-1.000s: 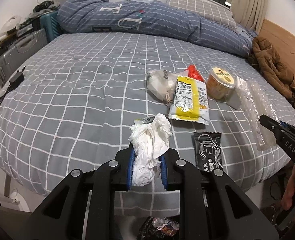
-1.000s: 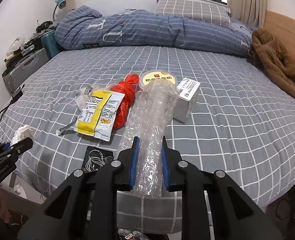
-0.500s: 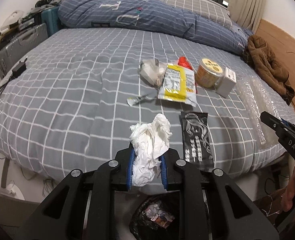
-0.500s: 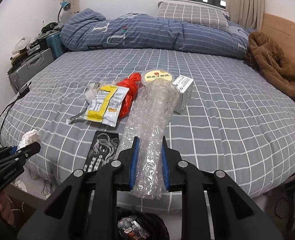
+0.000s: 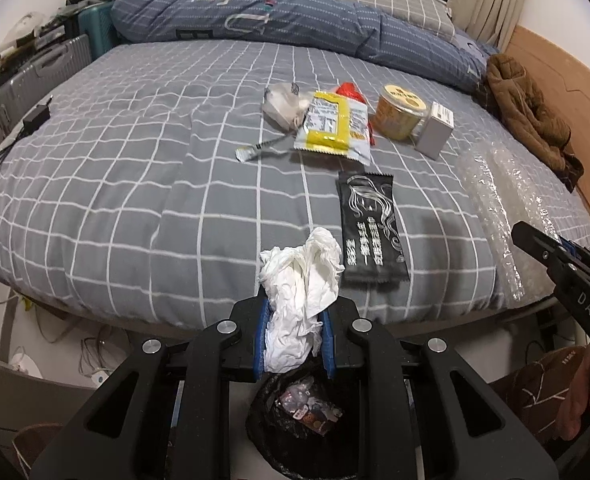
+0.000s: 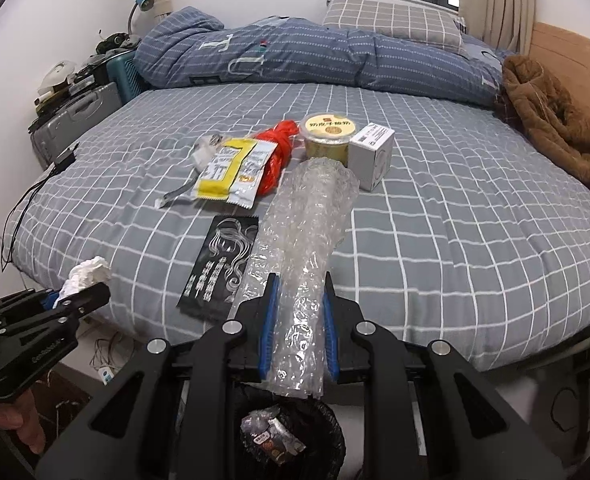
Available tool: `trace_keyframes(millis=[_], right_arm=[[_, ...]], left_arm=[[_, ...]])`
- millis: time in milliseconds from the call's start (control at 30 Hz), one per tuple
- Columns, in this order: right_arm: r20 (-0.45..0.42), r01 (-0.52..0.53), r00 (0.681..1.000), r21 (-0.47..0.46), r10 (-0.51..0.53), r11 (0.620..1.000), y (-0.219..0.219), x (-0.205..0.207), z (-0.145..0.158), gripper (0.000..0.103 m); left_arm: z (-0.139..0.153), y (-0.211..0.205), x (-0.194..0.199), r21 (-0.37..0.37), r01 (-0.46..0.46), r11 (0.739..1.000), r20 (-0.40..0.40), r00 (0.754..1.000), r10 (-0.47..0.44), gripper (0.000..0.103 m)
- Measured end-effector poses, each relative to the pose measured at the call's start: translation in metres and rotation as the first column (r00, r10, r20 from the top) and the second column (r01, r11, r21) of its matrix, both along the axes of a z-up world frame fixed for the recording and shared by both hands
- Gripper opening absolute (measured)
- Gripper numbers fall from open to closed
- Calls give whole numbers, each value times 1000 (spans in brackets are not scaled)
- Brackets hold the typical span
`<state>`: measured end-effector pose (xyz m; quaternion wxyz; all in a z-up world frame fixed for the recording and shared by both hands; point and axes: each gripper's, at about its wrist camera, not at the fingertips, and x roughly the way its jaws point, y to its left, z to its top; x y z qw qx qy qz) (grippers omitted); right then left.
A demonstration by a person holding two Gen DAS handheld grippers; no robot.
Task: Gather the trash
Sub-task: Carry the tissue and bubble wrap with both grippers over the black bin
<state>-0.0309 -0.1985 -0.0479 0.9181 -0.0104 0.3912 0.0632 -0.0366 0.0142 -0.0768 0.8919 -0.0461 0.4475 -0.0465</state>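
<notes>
L gripper is clamped on a crumpled white tissue, held just off the near edge of the bed, w/ a black-lined trash bin on the floor right below it; some wrappers already sit in the bin. R gripper is closed on a long roll of bubble wrap; the wrap's far end reaches out over the bed's near edge, its near end hangs above the same bin.

On the bed, nr the near edge, lies a black sachet, flat, just beside the bubble wrap on its left. Further in, abt mid-bed: a yellow-and-white snack packet, a red plastic bag partly under the packet's right side, a small clear wrapper at the packet's far left corner, and a thin torn strip by its near left corner. Right of those stands a round yellow tub w/ a small white box touching it.

A folded blue quilt and a pillow lie along the far edge; a brown jacket sits at the right edge by the headboard.
</notes>
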Motion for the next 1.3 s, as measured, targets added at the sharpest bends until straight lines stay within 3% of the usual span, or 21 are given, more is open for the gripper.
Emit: trace_keyframes(millis=[700,1000,1300], right_arm=[[-109,-43,993,21,45,999,13,-68,-32,19],[-194,-37,980,29,42,999,9,-87,-55,19],[-308,-39,951,16,42,999,8,-81,-95,19]], left_arm=[[-30,-12,-54,0,12,1000,-86,996,-12,20],[-49,-17,-77,-1,21,1000,-149,989,-21,20],[-83,-19,-73,18,31,999,-218,976,-26,19]])
